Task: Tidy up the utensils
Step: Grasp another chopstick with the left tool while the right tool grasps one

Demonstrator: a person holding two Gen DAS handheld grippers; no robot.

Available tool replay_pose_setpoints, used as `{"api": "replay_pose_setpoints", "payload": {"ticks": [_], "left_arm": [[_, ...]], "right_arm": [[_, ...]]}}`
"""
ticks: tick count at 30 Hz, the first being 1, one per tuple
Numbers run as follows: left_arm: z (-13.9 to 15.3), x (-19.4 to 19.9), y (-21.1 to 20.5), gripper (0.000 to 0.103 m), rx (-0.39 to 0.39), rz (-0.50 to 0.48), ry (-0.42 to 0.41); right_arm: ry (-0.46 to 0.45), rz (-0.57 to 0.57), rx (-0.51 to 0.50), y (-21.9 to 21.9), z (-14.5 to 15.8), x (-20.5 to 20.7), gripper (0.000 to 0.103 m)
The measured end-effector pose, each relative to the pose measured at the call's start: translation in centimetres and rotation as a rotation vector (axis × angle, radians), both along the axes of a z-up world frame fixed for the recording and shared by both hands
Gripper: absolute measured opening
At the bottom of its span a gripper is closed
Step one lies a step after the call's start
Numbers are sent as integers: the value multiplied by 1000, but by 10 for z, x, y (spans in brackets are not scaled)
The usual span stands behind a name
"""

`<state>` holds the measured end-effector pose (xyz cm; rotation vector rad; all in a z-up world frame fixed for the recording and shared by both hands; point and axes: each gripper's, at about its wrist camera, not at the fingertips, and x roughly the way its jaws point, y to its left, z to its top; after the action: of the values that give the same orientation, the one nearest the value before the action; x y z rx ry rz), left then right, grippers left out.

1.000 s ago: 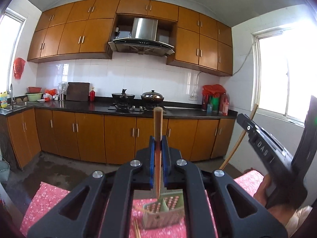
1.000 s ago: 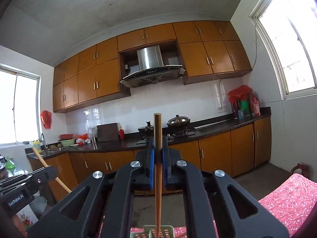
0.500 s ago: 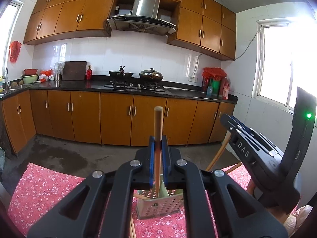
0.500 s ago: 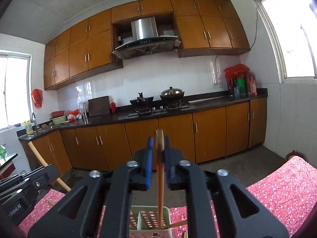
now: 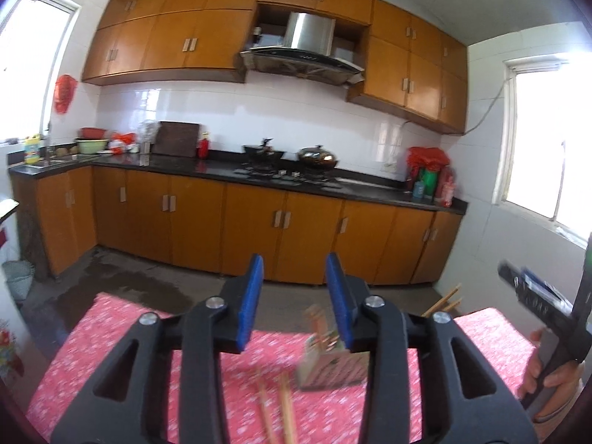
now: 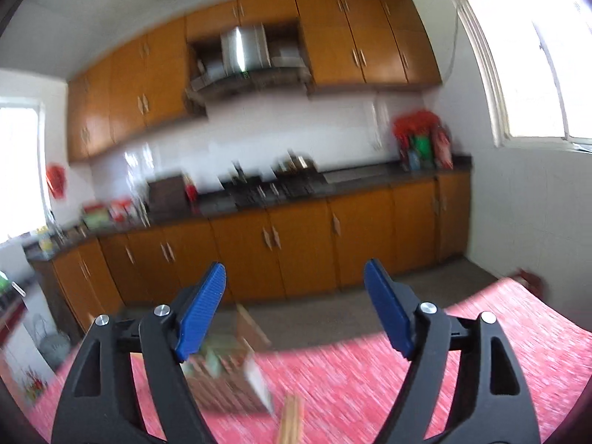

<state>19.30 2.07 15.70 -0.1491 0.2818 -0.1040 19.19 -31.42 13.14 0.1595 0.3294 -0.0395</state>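
Note:
My left gripper [image 5: 295, 301] is open and empty above the red floral tablecloth [image 5: 148, 362]. A perforated green utensil holder [image 5: 329, 368] stands on the cloth just right of the left fingers, with chopstick ends [image 5: 318, 318] sticking up in it. Two loose chopsticks [image 5: 281, 410] lie on the cloth in front of it. My right gripper [image 6: 295, 309] is open wide and empty; the blurred holder [image 6: 225, 373] sits below its left finger, with chopsticks [image 6: 290, 421] lying on the cloth near the bottom edge. The right gripper body [image 5: 544, 307] shows at the right of the left wrist view.
Kitchen counter with orange cabinets [image 5: 259, 222] runs along the far wall, with pots on a stove [image 5: 288, 159]. The bare floor [image 5: 122, 277] lies beyond the table's far edge. A window [image 6: 525, 55] is at the right. The right wrist view is motion-blurred.
Both grippers were shut on a chopstick held upright over the holder; both have opened and the chopsticks are gone from the jaws. Both cameras have swung.

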Motion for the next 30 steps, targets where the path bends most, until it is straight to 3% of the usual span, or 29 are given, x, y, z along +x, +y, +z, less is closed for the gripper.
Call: {"api": "replay_pose_setpoints", "payload": {"ticks": [3,6,9,11,14,22,24,25,30], "left_arm": [[-26,-17,16,41,39,57,56],[-66,-20,29,41,61,86,153],[-109,-18,33,41,71,91,265],[-140,-18,30,41,77,73,342],[-172,-18,25,37,66,36,421],[-215,-12,6,31,42,-30,538],[-217,-9,1,26,43,-44,547],[-218,-9,-1,24,43,-57,552],[-226,-6,-12,13,39,-106,583]], "right_arm": [[210,-25,-61,-6,-58,-2,77],[370,-11,-18,-5,-114,-6,75],[469,51,29,5,-156,-13,54],[496,92,37,14,-171,-18,37],[523,148,48,28,-185,-23,28],[590,208,27,51,-207,-29,27],[608,204,-6,54,-214,-30,17],[599,183,-35,54,-214,-30,8],[606,60,10,24,-212,-24,8]]}}
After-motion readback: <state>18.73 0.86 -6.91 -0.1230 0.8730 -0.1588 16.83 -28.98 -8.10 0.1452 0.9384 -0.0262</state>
